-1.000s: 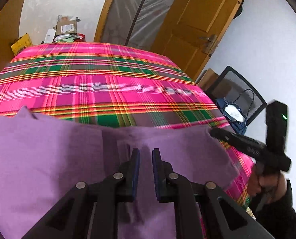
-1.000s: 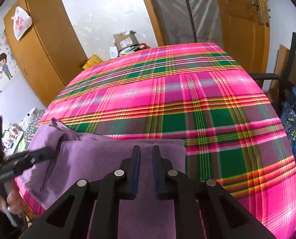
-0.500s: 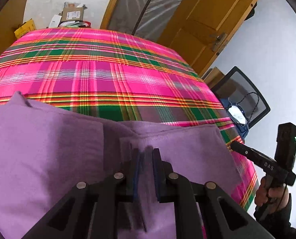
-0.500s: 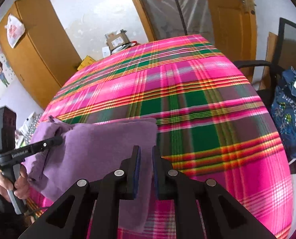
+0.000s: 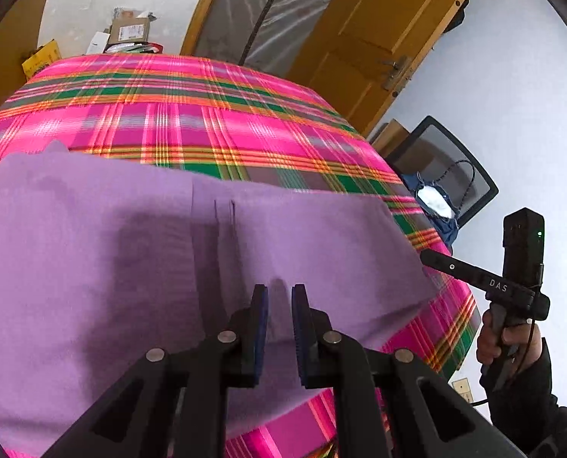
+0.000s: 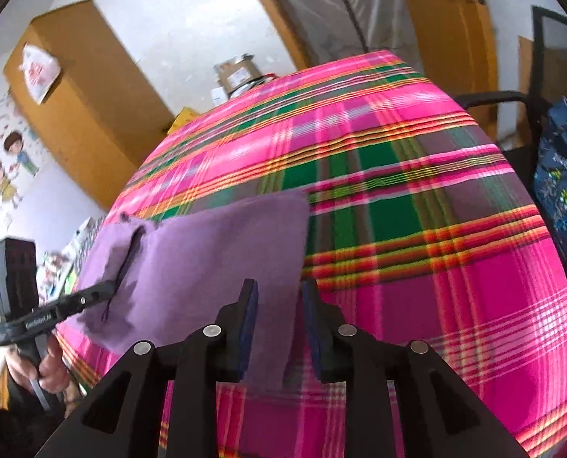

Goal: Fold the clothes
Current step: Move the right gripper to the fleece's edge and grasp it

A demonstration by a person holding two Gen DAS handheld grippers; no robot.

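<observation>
I see a room with white walls, a wooden door (image 5: 363,49) and a wooden cabinet (image 6: 81,103); a bench under a pink-and-green plaid cloth (image 5: 192,122) fills the middle. On its near edge lies the purple garment (image 5: 138,252), folded flat, its right border running between my right tongs (image 6: 277,294). Those jaws are opening, the pads apart from the fabric. My left tongs (image 5: 279,297) stand narrowly parted over the garment with a ridge of purple cloth rising between them; I cannot tell if they pinch it. A black mesh chair (image 5: 447,168) stands beside the bench.
</observation>
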